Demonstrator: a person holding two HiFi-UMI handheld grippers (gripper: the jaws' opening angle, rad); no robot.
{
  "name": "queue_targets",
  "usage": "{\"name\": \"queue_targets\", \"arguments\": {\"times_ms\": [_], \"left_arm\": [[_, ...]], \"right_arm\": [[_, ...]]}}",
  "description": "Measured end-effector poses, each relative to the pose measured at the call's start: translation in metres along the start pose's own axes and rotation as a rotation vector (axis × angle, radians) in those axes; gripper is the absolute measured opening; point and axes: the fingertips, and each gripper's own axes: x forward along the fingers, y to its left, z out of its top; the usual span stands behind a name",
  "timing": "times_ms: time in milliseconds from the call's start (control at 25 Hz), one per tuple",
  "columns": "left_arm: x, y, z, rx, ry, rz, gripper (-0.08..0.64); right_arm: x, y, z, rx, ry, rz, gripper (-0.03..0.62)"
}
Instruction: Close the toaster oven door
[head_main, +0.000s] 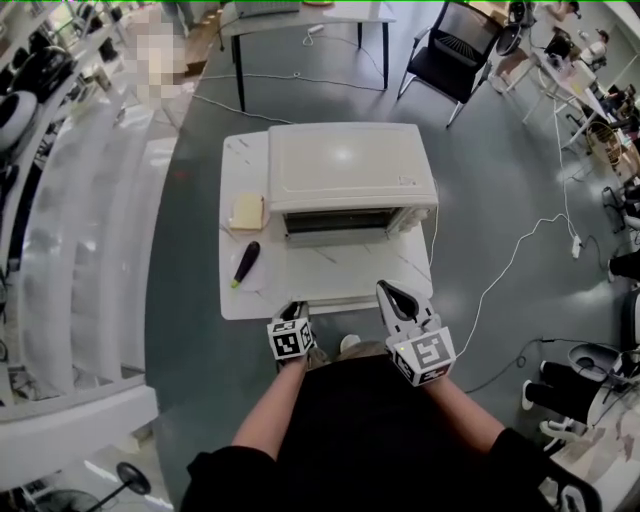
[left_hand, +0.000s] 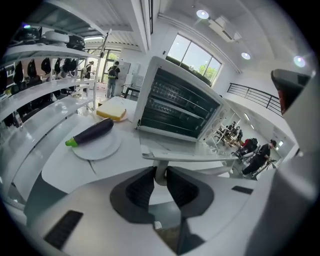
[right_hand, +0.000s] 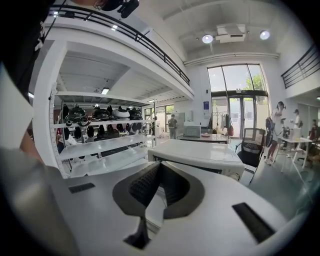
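- Worktop (head_main: 240, 300): white, marble-veined slab at the centre of the head view; it carries everything.
- Toaster oven (head_main: 345, 165): boxy, glossy white, mid-frame. Its door (head_main: 340, 272) lies open and flat toward you, dark racks exposed.
- Your left gripper (left_hand: 160, 172): ribbed dark fingers clamped on the white post of the door handle (left_hand: 195, 158), lower centre. Judged the hold for swinging the door up.
- Your right gripper (right_hand: 159, 170): fingers together, empty, lower right, clear of the door.
- Eggplant (head_main: 246, 263): smooth, purple, on a round plate (left_hand: 95, 148) left of the door.

Grey floor (head_main: 500, 180), white cable (head_main: 511, 259) trailing across it, white shelving racks (head_main: 95, 200) along the left, black chair (head_main: 447, 55) and table (head_main: 300, 16) at the back, tall windows (right_hand: 234, 97), round ceiling lights (right_hand: 207, 38), railed mezzanine (right_hand: 125, 55) overhead
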Motion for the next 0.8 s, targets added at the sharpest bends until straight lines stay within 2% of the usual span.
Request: {"name": "queue_targets", "arguments": {"times_ms": [480,800], "left_arm": [[-0.015,-0.009,0.022,0.032,-0.04,0.001,0.091],[-0.016,-0.013,0.028,0.009,-0.028,0.001,0.091]], "right_arm": [[-0.006,-0.014,0.009,0.01,-0.03,-0.024,0.021],[-0.009,-0.023,0.01,0.016,-0.042,-0.04,0.021]]}}
